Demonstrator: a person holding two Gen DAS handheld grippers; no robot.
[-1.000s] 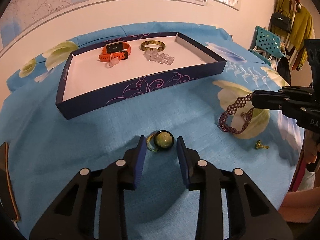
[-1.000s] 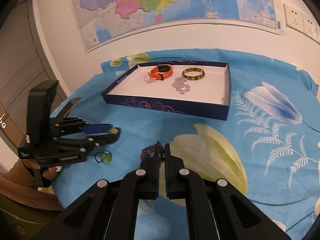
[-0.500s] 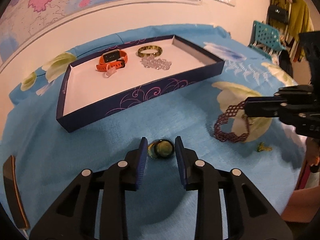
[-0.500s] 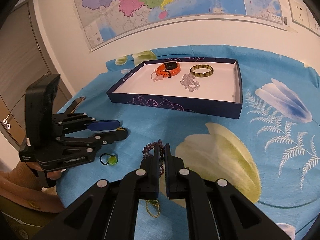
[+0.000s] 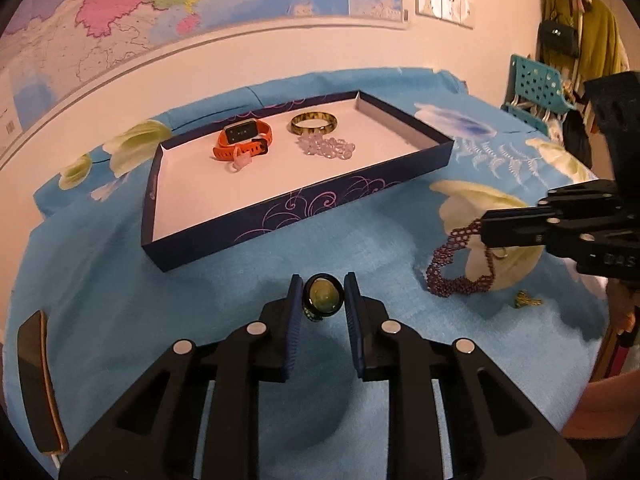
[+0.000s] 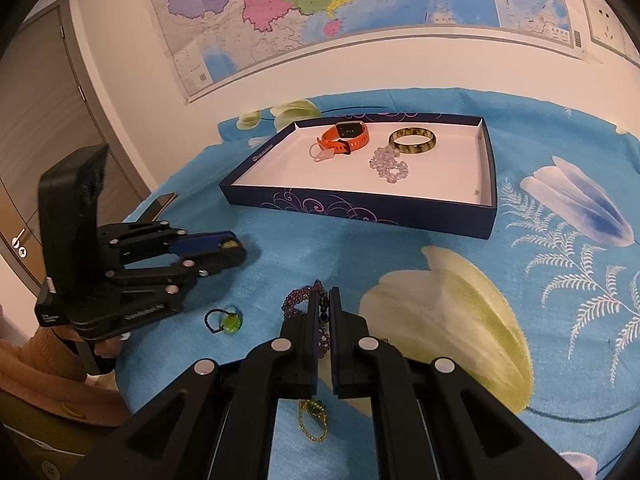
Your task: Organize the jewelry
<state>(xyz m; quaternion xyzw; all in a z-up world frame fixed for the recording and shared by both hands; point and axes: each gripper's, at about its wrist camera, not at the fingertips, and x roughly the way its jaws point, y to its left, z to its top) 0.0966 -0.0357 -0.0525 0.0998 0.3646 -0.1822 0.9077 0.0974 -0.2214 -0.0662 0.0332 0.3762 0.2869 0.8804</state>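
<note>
Blue floral cloth (image 5: 200, 300) covers the table. One navy tray (image 5: 304, 208) sits on it, white inside, long axis running 8 to 2 o'clock in the left wrist view.

Four pieces lie in the tray's far half:
- 1 orange smartwatch (image 5: 244, 138)
- 1 tortoiseshell bangle (image 5: 314, 123)
- 1 clear bead bracelet (image 5: 326, 147)
- 1 small pale pink piece (image 5: 240, 162), too small to identify

Four pieces are outside the tray, plus two grippers.

Left gripper (image 5: 322, 300) straddles 1 ring (image 5: 322, 297) with a yellow-green domed stone, at 6 o'clock of the tray. The stone faces up toward the camera. Its jaws have just been closing with the ring between them. A thin gap seems to show at each pad, so it is not clamped; contact is hard to judge. The band is mostly hidden under the stone.

Right gripper (image 6: 325, 308) is clenched on 1 purple beaded bracelet (image 5: 452, 280), at 3 o'clock of the ring. It is pinched at its top end. Its long axis drops toward 7 o'clock and the lower loop reaches the cloth. In the right wrist view the fingers cover most of it.

- 1 green bead on a black loop (image 6: 229, 322) lies at 9 o'clock of the right fingertips, unseen in the left view.
- 1 gold chain piece (image 6: 312, 424) is half hidden under the right gripper.
- 1 phone (image 5: 38, 380) is cut off at the cloth's left edge.
</note>
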